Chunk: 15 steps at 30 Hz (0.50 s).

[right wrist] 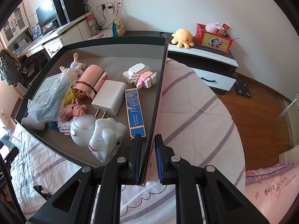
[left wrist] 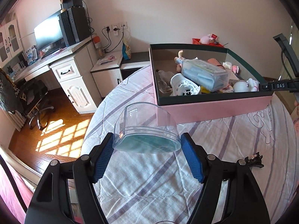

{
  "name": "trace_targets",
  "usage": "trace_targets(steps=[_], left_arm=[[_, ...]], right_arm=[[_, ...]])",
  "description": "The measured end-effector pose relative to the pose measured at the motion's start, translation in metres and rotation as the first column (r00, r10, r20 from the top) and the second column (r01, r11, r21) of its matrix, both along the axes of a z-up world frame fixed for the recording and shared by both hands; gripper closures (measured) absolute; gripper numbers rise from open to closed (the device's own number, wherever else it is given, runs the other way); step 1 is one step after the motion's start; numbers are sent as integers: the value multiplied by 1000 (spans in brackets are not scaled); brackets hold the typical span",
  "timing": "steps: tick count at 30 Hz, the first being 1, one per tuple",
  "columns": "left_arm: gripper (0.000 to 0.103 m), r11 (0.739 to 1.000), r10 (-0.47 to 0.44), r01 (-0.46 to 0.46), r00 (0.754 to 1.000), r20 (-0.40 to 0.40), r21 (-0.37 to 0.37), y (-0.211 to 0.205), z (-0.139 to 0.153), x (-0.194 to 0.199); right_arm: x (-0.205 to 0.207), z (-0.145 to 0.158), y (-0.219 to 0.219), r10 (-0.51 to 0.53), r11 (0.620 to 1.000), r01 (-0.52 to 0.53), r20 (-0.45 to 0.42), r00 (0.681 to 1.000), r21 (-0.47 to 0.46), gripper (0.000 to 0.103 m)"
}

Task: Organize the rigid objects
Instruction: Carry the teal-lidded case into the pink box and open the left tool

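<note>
My left gripper [left wrist: 146, 142] is shut on a clear plastic container [left wrist: 144, 125] with a teal base, held above the striped bedsheet. Ahead of it lies the pink box [left wrist: 214, 108], dark green inside, holding several items: a clear case with blue contents [left wrist: 205, 73] and a white round part [left wrist: 184, 87]. My right gripper [right wrist: 147, 158] is shut on the pink box's right wall [right wrist: 158, 97]. Inside the box I see a white astronaut figure [right wrist: 104, 136], a white charger [right wrist: 109, 98], a blue flat case [right wrist: 135, 112], a rose-gold cylinder [right wrist: 90, 83] and brick-built toys [right wrist: 142, 75].
A black hair clip [left wrist: 255, 161] lies on the sheet to the right. A desk [left wrist: 56, 59] with monitor, a chair and wooden floor are on the left. A low cabinet [right wrist: 209, 56] carries an orange octopus plush [right wrist: 183, 37] and a red box [right wrist: 214, 37].
</note>
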<state>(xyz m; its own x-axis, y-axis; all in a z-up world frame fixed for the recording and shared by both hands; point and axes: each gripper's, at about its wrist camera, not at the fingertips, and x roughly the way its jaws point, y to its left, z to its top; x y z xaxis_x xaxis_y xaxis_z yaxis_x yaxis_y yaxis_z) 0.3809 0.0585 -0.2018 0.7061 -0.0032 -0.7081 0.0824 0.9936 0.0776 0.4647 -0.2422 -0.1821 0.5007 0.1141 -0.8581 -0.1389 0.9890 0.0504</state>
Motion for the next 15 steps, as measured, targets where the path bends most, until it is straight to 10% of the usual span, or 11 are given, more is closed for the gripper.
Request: trace_targets(steps=[15], left_arm=[[30, 996, -53, 49, 997, 58, 74, -26, 65, 90]], right_arm=[[6, 1, -3, 5, 1000, -5, 11, 1000, 1, 89]])
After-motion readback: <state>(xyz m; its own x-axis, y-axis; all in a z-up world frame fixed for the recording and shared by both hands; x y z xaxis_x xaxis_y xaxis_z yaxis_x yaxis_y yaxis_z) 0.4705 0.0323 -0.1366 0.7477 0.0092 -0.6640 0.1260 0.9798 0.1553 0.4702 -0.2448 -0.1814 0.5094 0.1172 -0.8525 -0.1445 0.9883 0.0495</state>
